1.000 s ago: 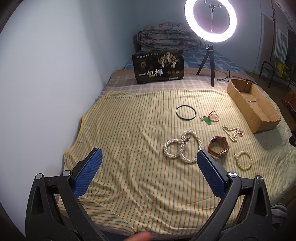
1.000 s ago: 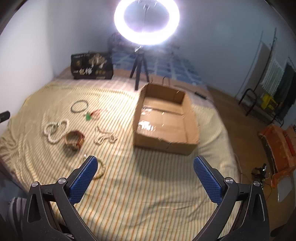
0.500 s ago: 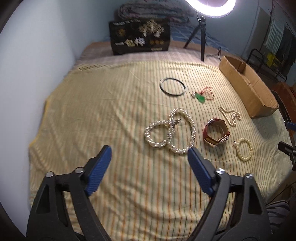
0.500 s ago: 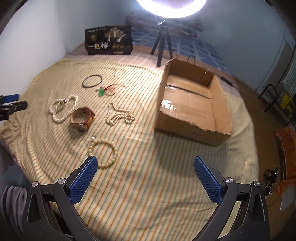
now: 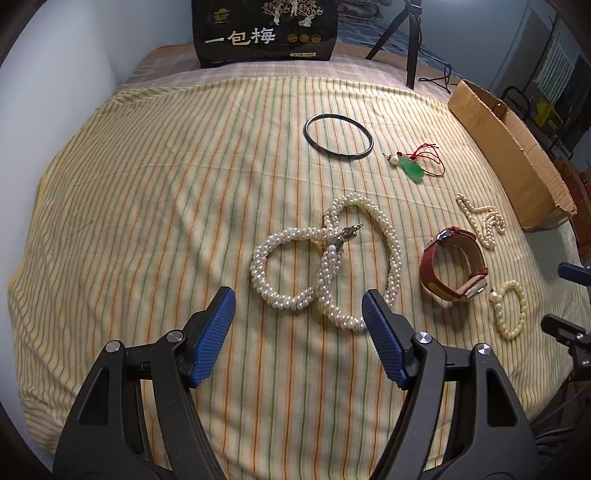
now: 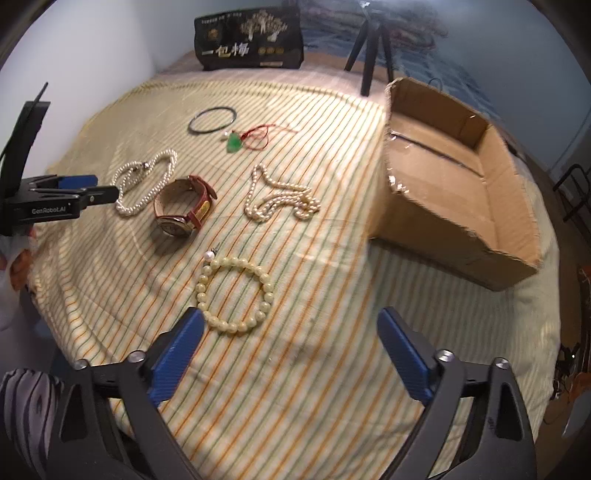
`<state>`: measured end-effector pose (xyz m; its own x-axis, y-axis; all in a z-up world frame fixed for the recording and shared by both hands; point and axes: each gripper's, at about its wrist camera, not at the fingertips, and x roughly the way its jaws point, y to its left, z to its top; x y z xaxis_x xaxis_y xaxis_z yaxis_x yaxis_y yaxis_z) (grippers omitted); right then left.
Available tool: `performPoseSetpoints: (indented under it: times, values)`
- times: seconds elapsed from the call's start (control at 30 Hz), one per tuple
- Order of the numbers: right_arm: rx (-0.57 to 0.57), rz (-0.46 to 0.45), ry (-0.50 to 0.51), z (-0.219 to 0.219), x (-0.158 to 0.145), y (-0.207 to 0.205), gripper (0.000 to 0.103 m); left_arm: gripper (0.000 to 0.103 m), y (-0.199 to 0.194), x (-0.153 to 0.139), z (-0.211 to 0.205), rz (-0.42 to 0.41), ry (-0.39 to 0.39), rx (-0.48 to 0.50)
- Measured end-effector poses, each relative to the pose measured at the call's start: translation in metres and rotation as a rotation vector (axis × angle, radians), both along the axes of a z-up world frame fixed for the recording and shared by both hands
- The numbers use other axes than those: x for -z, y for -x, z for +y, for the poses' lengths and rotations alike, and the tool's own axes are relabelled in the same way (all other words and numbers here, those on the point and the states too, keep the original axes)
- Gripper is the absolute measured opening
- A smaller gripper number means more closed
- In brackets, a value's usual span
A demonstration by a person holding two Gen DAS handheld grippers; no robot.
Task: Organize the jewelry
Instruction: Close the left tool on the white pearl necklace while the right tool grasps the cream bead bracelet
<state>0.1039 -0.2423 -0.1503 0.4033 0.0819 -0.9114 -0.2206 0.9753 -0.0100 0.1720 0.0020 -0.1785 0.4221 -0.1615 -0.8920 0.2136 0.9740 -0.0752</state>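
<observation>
Jewelry lies on a striped yellow cloth [image 5: 147, 192]. A thick white pearl rope necklace [image 5: 391, 243] lies just ahead of my open, empty left gripper [image 5: 298, 308]. To its right are a red-strap watch [image 5: 452, 267], a cream bead bracelet [image 5: 511, 310], a small pearl strand [image 5: 480, 219], a green pendant on red cord [image 5: 413, 168] and a dark bangle [image 5: 338, 136]. My right gripper [image 6: 290, 326] is open and empty, just below the bead bracelet [image 6: 236, 295]. The watch [image 6: 184, 210] and pearl strand [image 6: 280, 201] lie beyond it.
An open cardboard box [image 6: 454, 177] stands on the bed at the right, seen edge-on in the left wrist view [image 5: 509, 147]. A black printed box [image 5: 266, 33] and a tripod [image 6: 369, 48] stand at the back. The left gripper [image 6: 59, 199] shows at the right wrist view's left edge.
Both grippers have moved forward and down toward the cloth. The pearl rope now lies close before the left one and the bead bracelet close before the right one. Both stay open.
</observation>
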Motion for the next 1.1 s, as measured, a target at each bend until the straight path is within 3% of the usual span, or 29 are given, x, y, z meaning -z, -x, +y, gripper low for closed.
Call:
performPoseSetpoints:
  times: [0.23, 0.5, 0.67, 0.8, 0.97, 1.0, 1.07, 1.1]
  values:
    - [-0.005, 0.038, -0.032, 0.006, 0.020, -0.014, 0.080, 0.074, -0.013, 0.009, 0.002, 0.003, -0.033, -0.009]
    - [0.002, 0.065, -0.020, 0.010, 0.029, -0.023, 0.077, 0.073, -0.023, 0.015, -0.003, 0.009, -0.056, 0.002]
    - [-0.011, 0.077, 0.004, 0.017, 0.035, -0.030, 0.075, 0.067, -0.028, 0.015, -0.006, 0.018, -0.051, 0.006]
    - [-0.018, 0.080, 0.015, 0.023, 0.040, -0.033, 0.072, 0.052, -0.029, 0.015, -0.012, 0.011, -0.061, 0.039]
    - [-0.018, 0.077, 0.004, 0.027, 0.040, -0.033, 0.052, 0.026, -0.025, 0.012, -0.019, 0.001, -0.051, 0.064]
    - [-0.020, 0.077, 0.000, 0.028, 0.038, -0.032, 0.048, 0.017, -0.024, 0.011, -0.020, 0.000, -0.043, 0.065]
    - [-0.025, 0.079, -0.014, 0.029, 0.038, -0.031, 0.025, 0.015, -0.024, 0.010, -0.018, -0.004, -0.032, 0.050]
    - [-0.026, 0.080, -0.020, 0.029, 0.037, -0.031, 0.018, 0.014, -0.023, 0.010, -0.017, -0.004, -0.022, 0.045]
